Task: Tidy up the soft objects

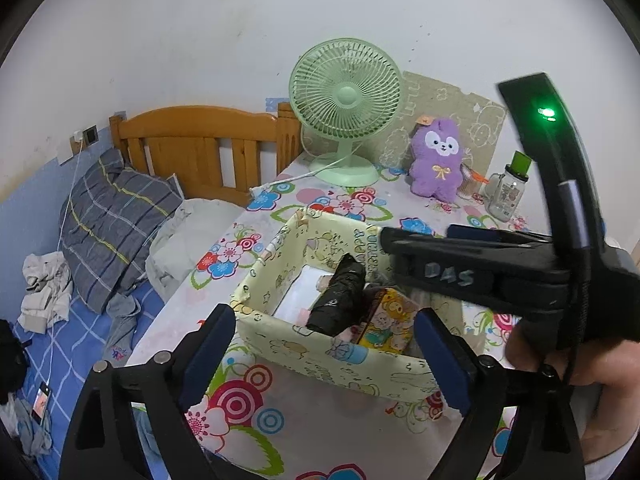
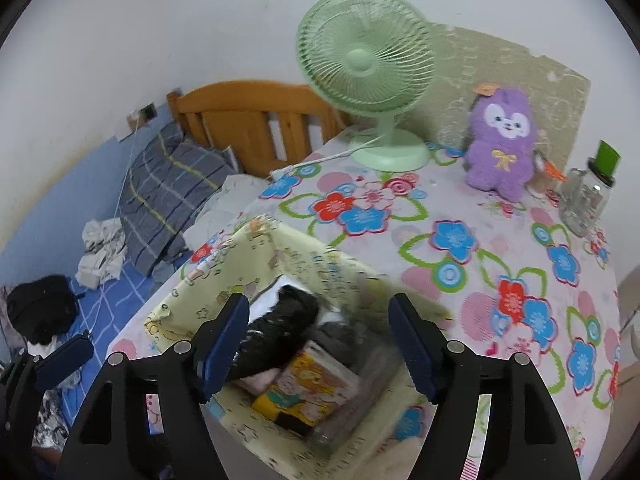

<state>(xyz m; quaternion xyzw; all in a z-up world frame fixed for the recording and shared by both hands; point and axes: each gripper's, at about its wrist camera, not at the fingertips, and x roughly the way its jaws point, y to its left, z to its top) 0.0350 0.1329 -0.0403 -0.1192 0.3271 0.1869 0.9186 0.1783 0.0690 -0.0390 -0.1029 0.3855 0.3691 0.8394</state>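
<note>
The yellow fabric storage box (image 1: 332, 356) on the floral tablecloth (image 2: 460, 248) already holds a black bundle (image 1: 340, 296) and a cartoon pouch (image 2: 308, 388). Left gripper (image 1: 324, 360) and right gripper (image 2: 320, 344) — both spread, empty. Probably remaining — the purple plush toy (image 1: 438, 160) beside the green fan (image 1: 346, 96).

Both cameras ride on hand-held grippers and look forward and steeply down along their own jaws, whose blue pads frame the bottom of each picture. The left wrist view sits close above the near wall of the box (image 1: 320, 344) on the surface (image 1: 304, 436), facing the far wall; the right gripper (image 1: 472, 268) crosses it from the right. The right wrist view hangs nearer and more directly over the box (image 2: 256, 264), looking into it. Both views share the box, the fan (image 1: 346, 96) (image 2: 364, 60), the plush (image 1: 438, 160) (image 2: 502, 140), the bottle (image 1: 508, 188) (image 2: 588, 196) and, to the left, the bed (image 1: 80, 320) (image 2: 116, 292) with its headboard (image 1: 200, 140) (image 2: 256, 116).
</note>
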